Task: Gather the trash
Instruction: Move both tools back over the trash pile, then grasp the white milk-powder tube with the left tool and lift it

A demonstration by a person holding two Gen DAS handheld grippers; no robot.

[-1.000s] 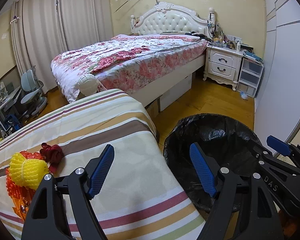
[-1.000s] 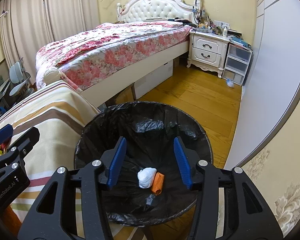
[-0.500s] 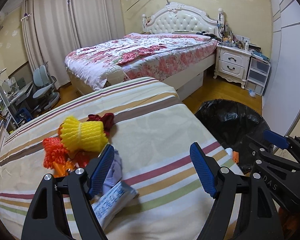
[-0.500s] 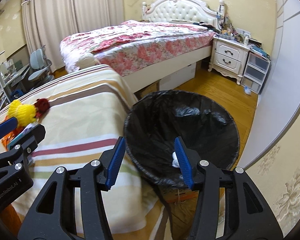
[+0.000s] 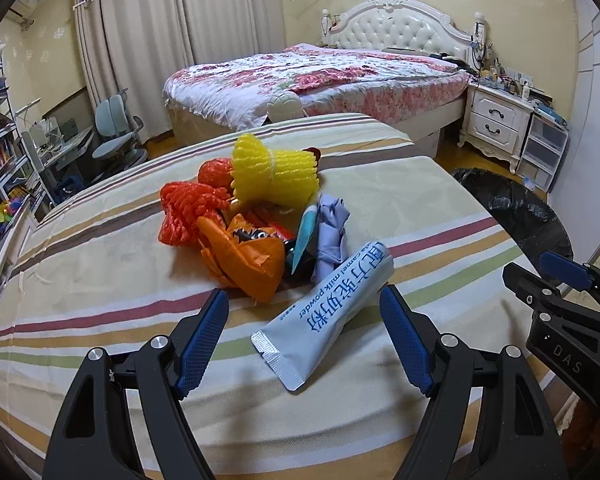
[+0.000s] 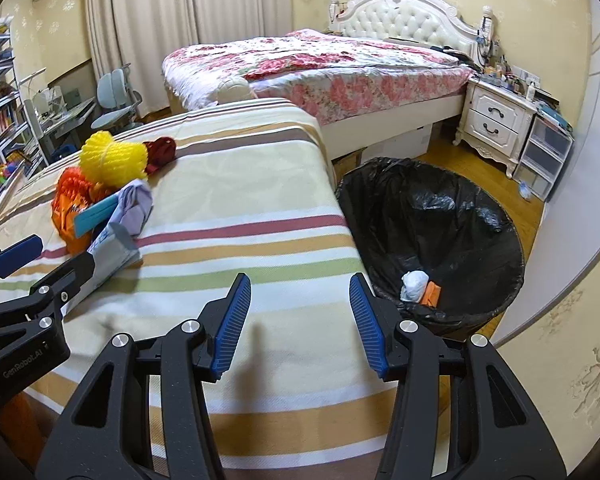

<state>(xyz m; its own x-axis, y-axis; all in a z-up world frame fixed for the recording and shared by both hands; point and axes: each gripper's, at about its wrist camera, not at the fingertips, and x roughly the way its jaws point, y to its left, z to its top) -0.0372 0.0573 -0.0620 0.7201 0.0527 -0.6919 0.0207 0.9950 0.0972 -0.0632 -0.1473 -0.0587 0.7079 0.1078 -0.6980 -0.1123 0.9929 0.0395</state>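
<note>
A heap of trash lies on the striped bedspread: a pale blue milk powder packet, an orange wrapper, a yellow foam net, an orange foam net and a crumpled lilac tissue. My left gripper hangs open just over the packet's near end, nothing between its fingers. My right gripper is open and empty above the bedspread's near corner. Beside the bed stands the black-lined bin, holding a white wad and an orange scrap.
A floral-covered bed with a white headboard fills the back. A white nightstand and plastic drawers stand at the right. A desk chair and shelves sit at the left. Wooden floor lies between bin and nightstand.
Both grippers have swung left, from over the bin to over the striped bedspread. The trash heap has come to the middle of the left wrist view, the packet between its fingers' line.
</note>
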